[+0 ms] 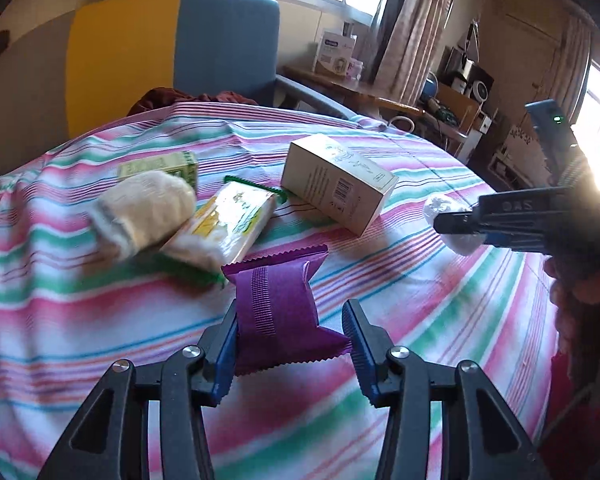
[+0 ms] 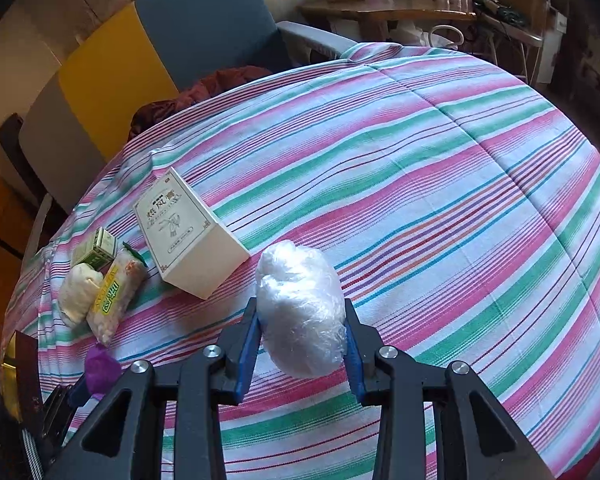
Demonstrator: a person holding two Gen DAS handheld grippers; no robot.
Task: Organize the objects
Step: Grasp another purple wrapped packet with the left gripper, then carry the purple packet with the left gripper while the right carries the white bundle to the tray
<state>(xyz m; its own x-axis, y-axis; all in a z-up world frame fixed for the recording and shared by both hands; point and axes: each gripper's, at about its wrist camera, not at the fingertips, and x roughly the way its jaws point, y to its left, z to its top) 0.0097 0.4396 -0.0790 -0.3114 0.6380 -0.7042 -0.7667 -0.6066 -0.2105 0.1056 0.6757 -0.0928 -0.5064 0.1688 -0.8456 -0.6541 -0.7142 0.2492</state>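
- Left gripper (image 1: pixel 290 344) has its jaws around the purple packet (image 1: pixel 278 310), one pad touching, the other edge barely met; right gripper (image 2: pixel 300 336) is clenched on the plastic-wrapped ball (image 2: pixel 300 308).
- Striped tablecloth (image 1: pixel 440 300) lies slack: lift clear before moving either load.
- Cream box (image 1: pixel 336 184), landmark, stands behind the packet; ball hangs right of it.
- Squeeze the packet's middle, I judge, not its crimped ends.

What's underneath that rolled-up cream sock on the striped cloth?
The cream sock leans on a yellow snack packet, with a small green box behind. What lies directly beneath it is covered.
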